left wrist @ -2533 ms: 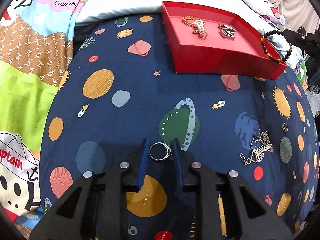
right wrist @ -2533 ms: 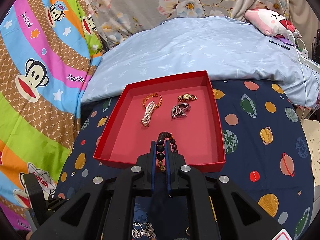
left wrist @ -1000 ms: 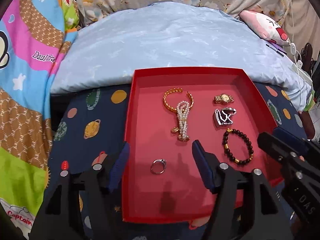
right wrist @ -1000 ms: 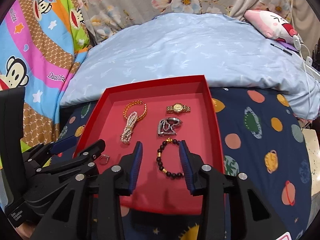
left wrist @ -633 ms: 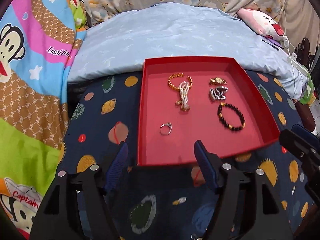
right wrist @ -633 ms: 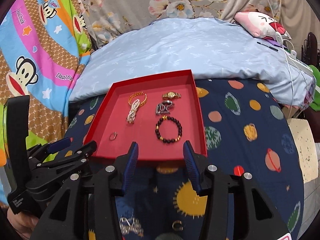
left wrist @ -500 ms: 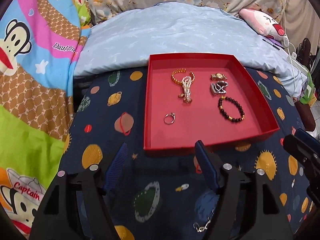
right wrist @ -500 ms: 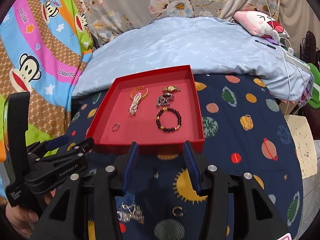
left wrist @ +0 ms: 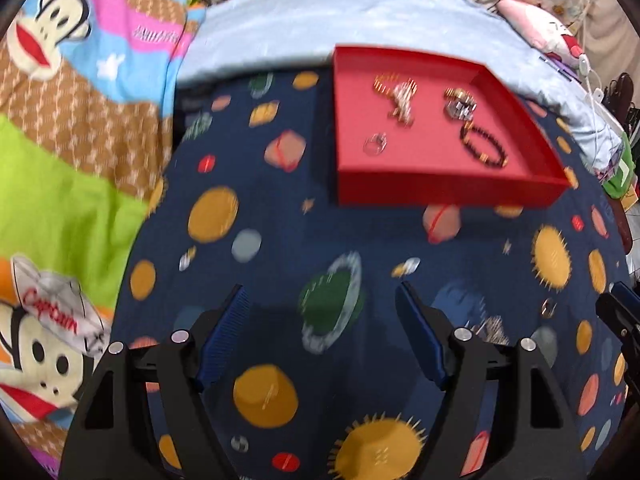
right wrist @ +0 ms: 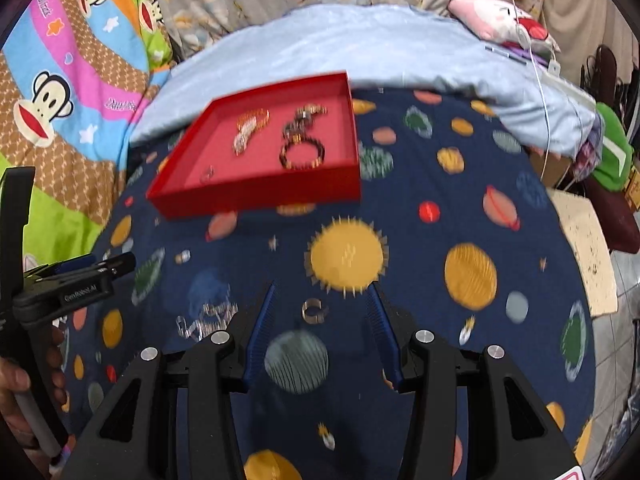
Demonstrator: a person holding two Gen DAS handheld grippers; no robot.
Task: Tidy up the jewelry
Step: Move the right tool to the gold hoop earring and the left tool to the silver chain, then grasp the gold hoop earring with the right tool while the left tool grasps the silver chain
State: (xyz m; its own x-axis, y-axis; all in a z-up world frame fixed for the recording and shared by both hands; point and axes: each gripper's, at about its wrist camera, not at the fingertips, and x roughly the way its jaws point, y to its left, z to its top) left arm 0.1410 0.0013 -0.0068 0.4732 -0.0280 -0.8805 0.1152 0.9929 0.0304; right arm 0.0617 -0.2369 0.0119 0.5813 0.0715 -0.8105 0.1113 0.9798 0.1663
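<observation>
A red tray lies on the navy planet-print cloth. In it lie a silver ring, a black bead bracelet, a pearl and gold bracelet and a watch. My left gripper is open and empty over the cloth, well short of the tray. My right gripper is open, and a small ring lies on the cloth between its fingers. A silver chain piece lies on the cloth left of that ring.
A light blue pillow lies behind the tray. A colourful monkey-print blanket covers the left side. A pink plush toy and cables sit at the far right. The left gripper shows at the right wrist view's left edge.
Both grippers have pulled back from the tray and dropped toward the near cloth. The right gripper now straddles the small ring. Both stay open.
</observation>
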